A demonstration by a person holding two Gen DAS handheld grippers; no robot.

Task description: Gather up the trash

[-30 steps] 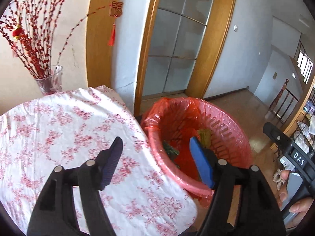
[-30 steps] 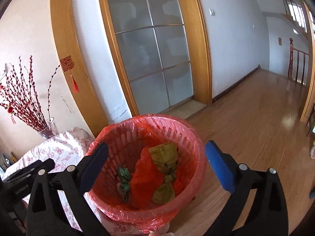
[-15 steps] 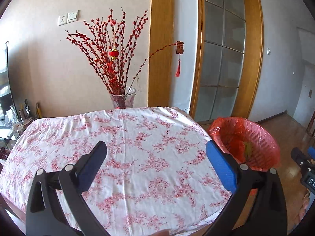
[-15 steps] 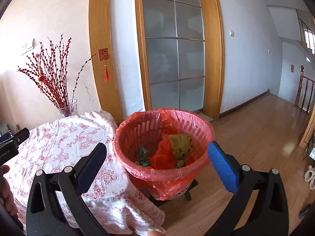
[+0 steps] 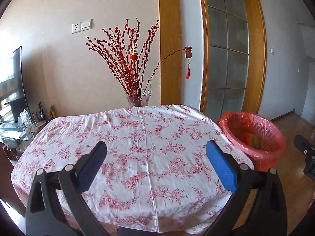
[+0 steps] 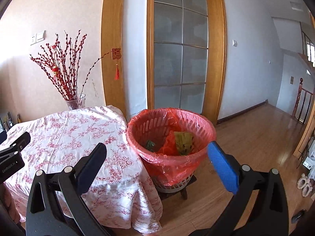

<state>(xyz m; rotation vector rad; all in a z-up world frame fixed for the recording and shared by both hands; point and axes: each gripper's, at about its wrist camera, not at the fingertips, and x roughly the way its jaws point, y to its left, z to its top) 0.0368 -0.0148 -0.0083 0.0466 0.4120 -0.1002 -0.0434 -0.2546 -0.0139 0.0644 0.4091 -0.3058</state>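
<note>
A basket lined with a red plastic bag point(image 6: 171, 137) stands on a low stool right of the table; it shows at the right of the left wrist view point(image 5: 254, 135). Inside lie a yellow-green wrapper point(image 6: 184, 140) and a small green scrap point(image 6: 150, 144). My left gripper point(image 5: 155, 144) hangs open over the floral tablecloth point(image 5: 137, 133), nothing between its fingers. My right gripper point(image 6: 157, 145) is open too, back from the basket and just above its near rim, holding nothing. No loose trash shows on the cloth.
A glass vase of red branches point(image 5: 137, 98) stands at the table's far edge by the wall. A TV and cluttered stand point(image 5: 13, 98) are on the left. A frosted glass door point(image 6: 180, 59) is behind the basket. Wooden floor and slippers point(image 6: 304, 183) are to the right.
The left gripper swung left from over the basket to face the table, and its jaws widened. The right gripper pulled back from the basket, which now looks smaller and farther.
</note>
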